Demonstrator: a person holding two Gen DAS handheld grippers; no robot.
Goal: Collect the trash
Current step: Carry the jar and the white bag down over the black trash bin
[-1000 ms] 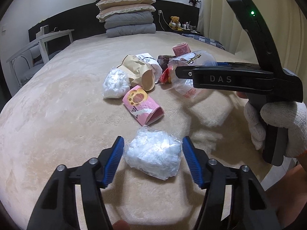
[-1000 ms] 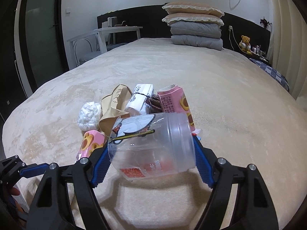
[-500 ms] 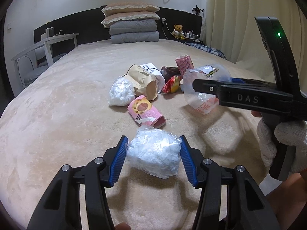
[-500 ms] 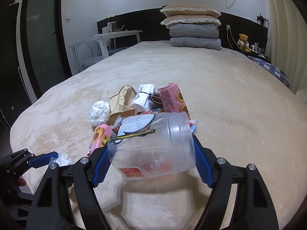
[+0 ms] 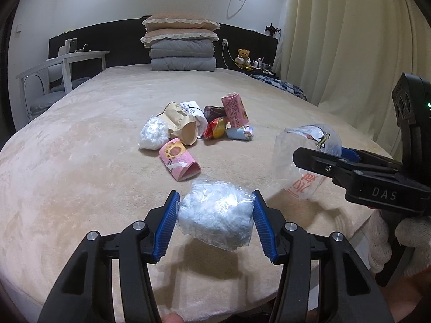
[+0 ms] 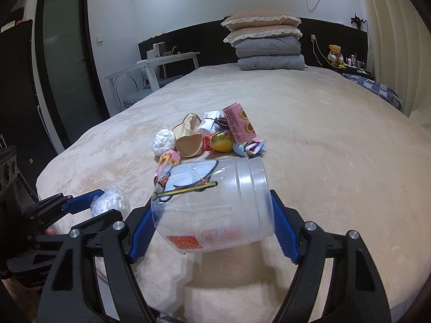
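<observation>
The left tongs [image 5: 215,222] are clamped on a crumpled clear plastic bag [image 5: 216,216] stuffed with white wadding, blue pads pressing both sides, and it hangs lifted just above the near edge of the bed [image 5: 80,167]. The right tongs [image 6: 211,222] are spread fairly wide around a clear plastic jar [image 6: 212,207] lying sideways, mouth to the right, pads tight against its base and its rim. The left view gets stuff the other doesn't: the white-gloved hand [image 5: 390,237] on the right tool's handle, "DAS" in raised letters on its black arm, and a green light on its housing. The right view is the only one showing the dark glass door [image 6: 64,75] at far left, plus the jar's cartoon sticker head-on and a red label patch I can't read. The rest of the trash pile [image 5: 199,126] sits mid-bed in both: a second white bag, pink cookie boxes with tiny unreadable print, crumpled brown paper, a red-yellow wrapper.
</observation>
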